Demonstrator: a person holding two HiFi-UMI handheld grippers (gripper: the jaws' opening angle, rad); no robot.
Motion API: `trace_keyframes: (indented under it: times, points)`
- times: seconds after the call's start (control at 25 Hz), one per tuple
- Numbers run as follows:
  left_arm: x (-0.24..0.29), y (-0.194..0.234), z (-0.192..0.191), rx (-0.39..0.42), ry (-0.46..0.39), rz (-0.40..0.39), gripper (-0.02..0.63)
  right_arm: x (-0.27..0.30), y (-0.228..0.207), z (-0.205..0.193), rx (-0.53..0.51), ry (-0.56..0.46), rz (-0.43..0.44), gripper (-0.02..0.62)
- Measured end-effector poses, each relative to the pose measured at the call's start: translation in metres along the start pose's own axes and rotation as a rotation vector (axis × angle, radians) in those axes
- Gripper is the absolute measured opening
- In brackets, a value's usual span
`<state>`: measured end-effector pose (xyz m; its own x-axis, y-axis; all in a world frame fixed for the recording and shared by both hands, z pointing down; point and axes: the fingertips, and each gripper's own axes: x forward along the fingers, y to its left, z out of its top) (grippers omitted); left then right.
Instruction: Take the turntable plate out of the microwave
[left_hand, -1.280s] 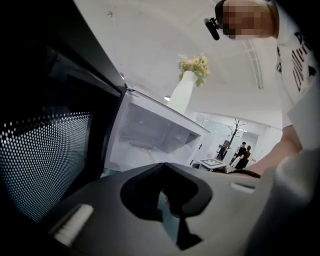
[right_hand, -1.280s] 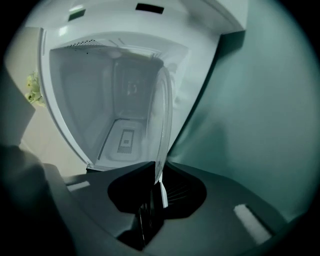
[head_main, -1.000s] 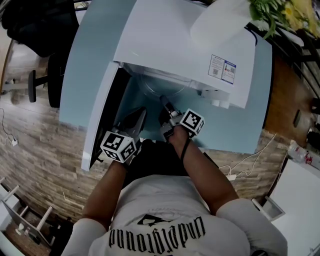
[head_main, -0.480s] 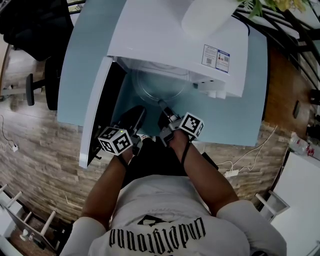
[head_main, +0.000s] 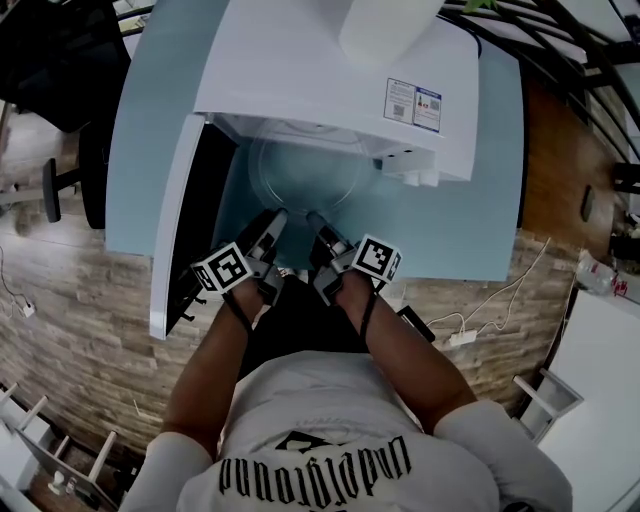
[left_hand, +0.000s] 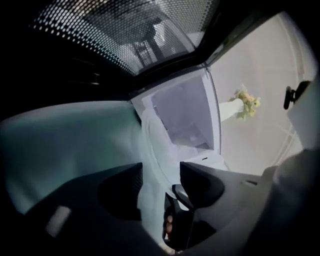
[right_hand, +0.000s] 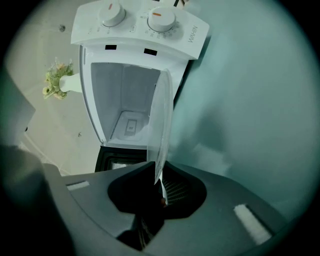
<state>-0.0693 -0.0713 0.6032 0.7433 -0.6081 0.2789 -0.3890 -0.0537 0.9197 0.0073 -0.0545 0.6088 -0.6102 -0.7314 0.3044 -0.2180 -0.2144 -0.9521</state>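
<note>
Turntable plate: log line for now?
turntable plate at microwave mouth | right gripper shut on rim | left gripper jaws just opening, rim between

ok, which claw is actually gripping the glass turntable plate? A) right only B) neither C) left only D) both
A: the right gripper view shows the right claw shut on the rim of the glass plate. The left claw has just been opening, and its jaws stand apart with the plate between them, not pinched.

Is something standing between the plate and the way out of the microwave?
Nothing visible does. The door stands open, and the plate, gripped at its rim by the right gripper, is in front of the microwave, over the table.
</note>
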Motion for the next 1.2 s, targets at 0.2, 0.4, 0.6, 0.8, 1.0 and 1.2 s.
trace_keyframes:
  times: [0.2, 0.4, 0.6, 0.8, 1.0, 1.2]
  points:
    - [0.012, 0.006, 0.001, -0.066, 0.001, -0.019, 0.264, -0.014, -0.001, -0.007, -0.010, 0.022, -0.010, 0.047]
    - [0.022, 0.012, 0.002, -0.124, 0.006, -0.021, 0.264, -0.029, -0.004, -0.008, -0.030, 0.044, -0.030, 0.043]
    - [0.035, 0.013, 0.003, -0.146, 0.027, -0.041, 0.262, -0.036, -0.007, -0.010, -0.008, 0.047, -0.068, 0.042]
    - [0.044, 0.016, 0.011, -0.183, 0.015, -0.085, 0.261, -0.034, -0.001, -0.011, -0.026, 0.057, -0.019, 0.041]
    - [0.047, 0.018, 0.014, -0.166, 0.019, -0.073, 0.140, -0.035, -0.002, -0.015, -0.044, 0.079, -0.028, 0.041]
    - [0.047, 0.013, 0.020, -0.127, 0.008, -0.110, 0.104, -0.034, -0.001, -0.016, -0.045, 0.081, -0.015, 0.044]
